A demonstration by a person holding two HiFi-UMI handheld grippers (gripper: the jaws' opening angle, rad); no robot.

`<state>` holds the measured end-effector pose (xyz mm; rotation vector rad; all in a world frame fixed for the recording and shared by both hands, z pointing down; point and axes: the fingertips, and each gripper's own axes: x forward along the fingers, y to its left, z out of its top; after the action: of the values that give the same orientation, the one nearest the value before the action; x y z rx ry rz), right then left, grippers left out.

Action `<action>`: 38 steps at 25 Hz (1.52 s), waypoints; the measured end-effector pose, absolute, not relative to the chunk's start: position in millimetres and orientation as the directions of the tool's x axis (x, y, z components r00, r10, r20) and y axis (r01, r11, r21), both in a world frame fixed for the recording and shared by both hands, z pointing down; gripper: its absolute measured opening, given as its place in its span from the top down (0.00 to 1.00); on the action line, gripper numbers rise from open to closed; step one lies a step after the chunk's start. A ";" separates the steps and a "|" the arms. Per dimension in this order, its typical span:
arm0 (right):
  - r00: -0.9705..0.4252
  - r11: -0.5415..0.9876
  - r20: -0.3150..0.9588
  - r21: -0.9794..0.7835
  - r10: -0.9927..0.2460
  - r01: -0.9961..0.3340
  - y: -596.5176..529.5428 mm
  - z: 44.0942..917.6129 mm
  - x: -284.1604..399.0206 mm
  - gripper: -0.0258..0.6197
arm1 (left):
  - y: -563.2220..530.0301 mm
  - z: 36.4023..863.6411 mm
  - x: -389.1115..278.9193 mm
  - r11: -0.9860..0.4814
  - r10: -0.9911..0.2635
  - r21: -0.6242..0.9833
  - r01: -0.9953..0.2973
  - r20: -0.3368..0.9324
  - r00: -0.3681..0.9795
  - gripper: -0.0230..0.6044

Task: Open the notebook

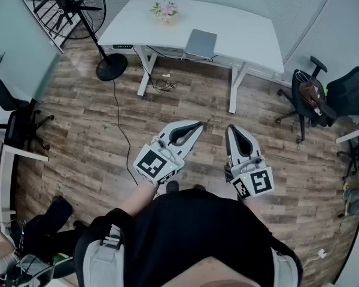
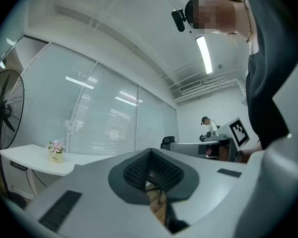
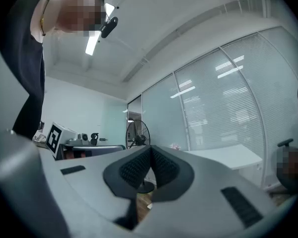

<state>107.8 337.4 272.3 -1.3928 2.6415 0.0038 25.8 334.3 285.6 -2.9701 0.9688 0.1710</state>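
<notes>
The grey notebook (image 1: 201, 42) lies closed near the front edge of a white desk (image 1: 245, 28), far ahead of me across the wooden floor. My left gripper (image 1: 198, 124) is held at waist height, shut with nothing between its pads, and points toward the desk. Beside it my right gripper (image 1: 232, 128) is also shut and empty. In the left gripper view the left gripper (image 2: 150, 151) has its dark pads meeting over the floor. In the right gripper view the right gripper (image 3: 150, 148) looks the same. The notebook shows in neither gripper view.
A small pot of pink flowers (image 1: 166, 11) stands at the desk's back edge. A standing fan (image 1: 69, 5) with a round base (image 1: 111, 66) is left of the desk, its cable trailing over the floor. Office chairs (image 1: 311, 94) stand at the right, another chair (image 1: 15, 121) at the left.
</notes>
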 end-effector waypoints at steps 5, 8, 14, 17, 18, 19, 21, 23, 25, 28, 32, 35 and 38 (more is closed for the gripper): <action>-0.555 0.567 -0.137 -0.074 -0.821 -0.821 334.2 270.4 104.3 0.96 | 331.2 283.6 22.7 -0.807 -0.589 0.018 -0.590 -0.105 0.801 0.94; -0.555 0.568 -0.136 -0.077 -0.820 -0.820 334.4 272.0 102.3 0.96 | 332.2 280.1 21.1 -0.805 -0.590 0.015 -0.593 -0.116 0.799 0.94; -0.527 0.539 -0.134 -0.085 -0.840 -0.838 333.1 274.0 99.6 0.96 | 333.0 279.1 16.5 -0.811 -0.581 0.008 -0.585 -0.126 0.804 0.94; -0.514 0.528 -0.135 -0.102 -0.847 -0.843 330.1 275.7 95.8 0.95 | 330.6 283.4 10.2 -0.815 -0.577 0.013 -0.580 -0.119 0.808 0.94; -0.511 0.525 -0.135 -0.103 -0.849 -0.845 329.4 276.2 93.7 0.95 | 329.8 287.0 7.9 -0.816 -0.576 0.023 -0.577 -0.110 0.810 0.94; -0.509 0.522 -0.134 -0.101 -0.851 -0.847 328.7 276.8 91.2 0.95 | 328.9 288.7 5.7 -0.818 -0.574 0.026 -0.574 -0.102 0.813 0.94; -0.502 0.514 -0.128 -0.096 -0.856 -0.852 326.6 278.0 85.2 0.95 | 326.4 288.6 0.3 -0.823 -0.567 0.018 -0.568 -0.095 0.818 0.94; -0.488 0.500 -0.126 -0.094 -0.864 -0.861 323.6 279.0 79.9 0.95 | 322.5 291.0 -7.0 -0.827 -0.561 0.016 -0.562 -0.086 0.823 0.94; -0.466 0.481 -0.138 -0.098 -0.874 -0.871 320.8 278.7 76.8 0.95 | 319.2 292.5 -12.8 -0.836 -0.548 0.015 -0.549 -0.083 0.832 0.94; -0.434 0.449 -0.142 -0.105 -0.890 -0.887 315.4 280.3 76.4 0.95 | 314.5 292.8 -18.5 -0.848 -0.529 0.011 -0.530 -0.080 0.845 0.94; -0.416 0.431 -0.132 -0.118 -0.900 -0.894 301.0 284.6 77.6 0.95 | 299.6 297.0 -20.9 -0.850 -0.526 0.016 -0.526 -0.073 0.847 0.94; -0.422 0.437 -0.137 -0.114 -0.896 -0.892 282.5 284.4 81.4 0.95 | 281.4 297.6 -19.9 -0.844 -0.536 0.008 -0.537 -0.081 0.841 0.94; -0.438 0.453 -0.142 -0.107 -0.888 -0.885 258.0 284.7 88.4 0.95 | 256.2 297.1 -13.7 -0.833 -0.551 0.000 -0.553 -0.088 0.830 0.94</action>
<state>88.4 258.0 284.7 -1.5556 2.5231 -0.0247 -13.7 256.2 297.1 -2.9806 0.8991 0.1315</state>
